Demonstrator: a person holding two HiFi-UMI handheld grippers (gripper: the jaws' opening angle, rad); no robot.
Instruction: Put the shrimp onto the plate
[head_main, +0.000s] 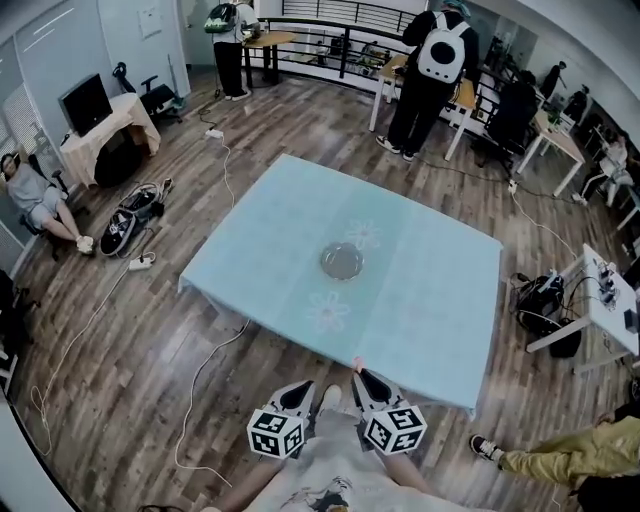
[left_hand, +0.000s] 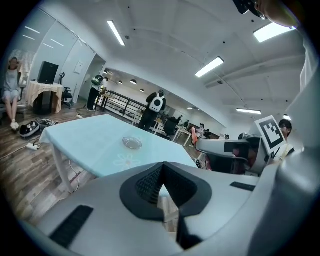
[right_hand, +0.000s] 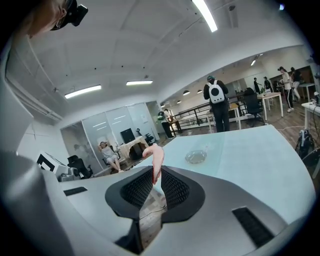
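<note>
A clear glass plate (head_main: 341, 261) sits in the middle of a table (head_main: 430, 310) covered with a light blue cloth. It also shows as plate (left_hand: 132, 143) and plate (right_hand: 195, 156) in the gripper views. Both grippers hang off the table's near edge, well short of the plate. My right gripper (head_main: 362, 376) is shut on a pale pink shrimp (head_main: 356, 364). In the right gripper view the shrimp (right_hand: 155, 159) sticks up from between the jaws of the right gripper (right_hand: 155, 187). My left gripper (head_main: 305, 388), seen up close as gripper (left_hand: 162, 192), is shut with nothing in it.
A person with a panda backpack (head_main: 440, 50) stands by desks beyond the table. Bags (head_main: 130, 225) and cables lie on the wood floor at left, near a seated person (head_main: 35, 200). A white desk (head_main: 600, 300) and a yellow-trousered leg (head_main: 570, 450) are at right.
</note>
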